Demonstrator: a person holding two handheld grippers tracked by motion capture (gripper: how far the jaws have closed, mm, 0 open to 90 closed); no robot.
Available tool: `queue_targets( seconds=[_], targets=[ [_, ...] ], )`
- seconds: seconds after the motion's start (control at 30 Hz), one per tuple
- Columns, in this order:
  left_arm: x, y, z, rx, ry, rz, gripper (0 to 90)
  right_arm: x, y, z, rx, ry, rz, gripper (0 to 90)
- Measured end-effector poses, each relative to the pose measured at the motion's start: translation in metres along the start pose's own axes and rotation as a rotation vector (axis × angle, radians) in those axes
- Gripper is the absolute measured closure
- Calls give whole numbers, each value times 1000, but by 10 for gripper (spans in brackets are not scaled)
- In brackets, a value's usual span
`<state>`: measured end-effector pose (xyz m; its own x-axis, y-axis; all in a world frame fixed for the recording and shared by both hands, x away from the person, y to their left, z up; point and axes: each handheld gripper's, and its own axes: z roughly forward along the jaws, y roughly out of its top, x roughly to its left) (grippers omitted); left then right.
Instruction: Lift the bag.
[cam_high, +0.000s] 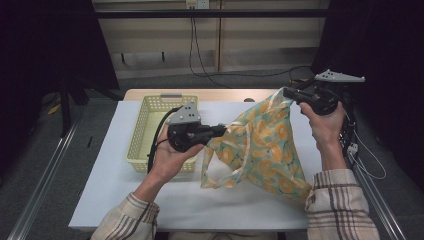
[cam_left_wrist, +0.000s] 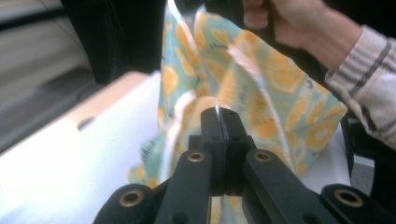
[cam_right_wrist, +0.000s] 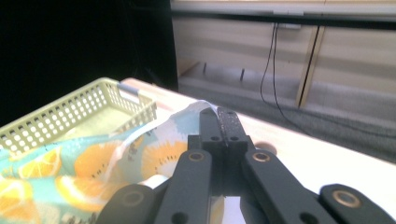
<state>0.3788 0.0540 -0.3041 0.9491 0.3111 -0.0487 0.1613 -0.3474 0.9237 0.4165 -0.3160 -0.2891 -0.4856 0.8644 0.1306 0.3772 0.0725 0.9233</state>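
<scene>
A teal cloth (cam_high: 262, 145) printed with orange slices hangs stretched above the white table (cam_high: 125, 195), held between both grippers. My left gripper (cam_high: 222, 130) is shut on the cloth's left edge, right of the basket. Higher, at the back right, my right gripper (cam_high: 289, 93) is shut on the cloth's top corner. In the left gripper view the jaws (cam_left_wrist: 219, 114) pinch the cloth (cam_left_wrist: 261, 88), with the other hand behind it. In the right gripper view the jaws (cam_right_wrist: 218, 114) clamp the cloth's (cam_right_wrist: 93, 161) white-edged corner.
A pale yellow mesh basket (cam_high: 145, 131) stands at the table's back left, also seen as the basket (cam_right_wrist: 70, 116) in the right gripper view. Cables (cam_high: 200, 55) hang down the back wall. Dark curtains flank both sides.
</scene>
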Motion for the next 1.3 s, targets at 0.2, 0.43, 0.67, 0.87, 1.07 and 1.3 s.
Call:
queue_targets(
  seconds=[0.2, 0.43, 0.67, 0.87, 1.07, 1.3],
  targets=[
    [2, -19, 16, 74, -8, -22, 900, -8, -20, 4, 37, -8, 23, 900],
    [9, -20, 8, 37, 5, -52, 868, -7, -24, 3, 34, 3, 15, 900],
    [12, -20, 6, 23, 28, -71, 726, -8, -24, 2, 42, 4, 17, 811],
    [14, -21, 8, 23, 56, -85, 490, -4, -24, 1, 43, 27, 17, 689],
    [13, -21, 6, 40, 106, -82, 262, 0, -22, 0, 50, 11, 9, 499],
    [16, -26, -8, 35, 175, -112, 115, 8, -28, -13, 33, -8, 13, 257]
  ],
)
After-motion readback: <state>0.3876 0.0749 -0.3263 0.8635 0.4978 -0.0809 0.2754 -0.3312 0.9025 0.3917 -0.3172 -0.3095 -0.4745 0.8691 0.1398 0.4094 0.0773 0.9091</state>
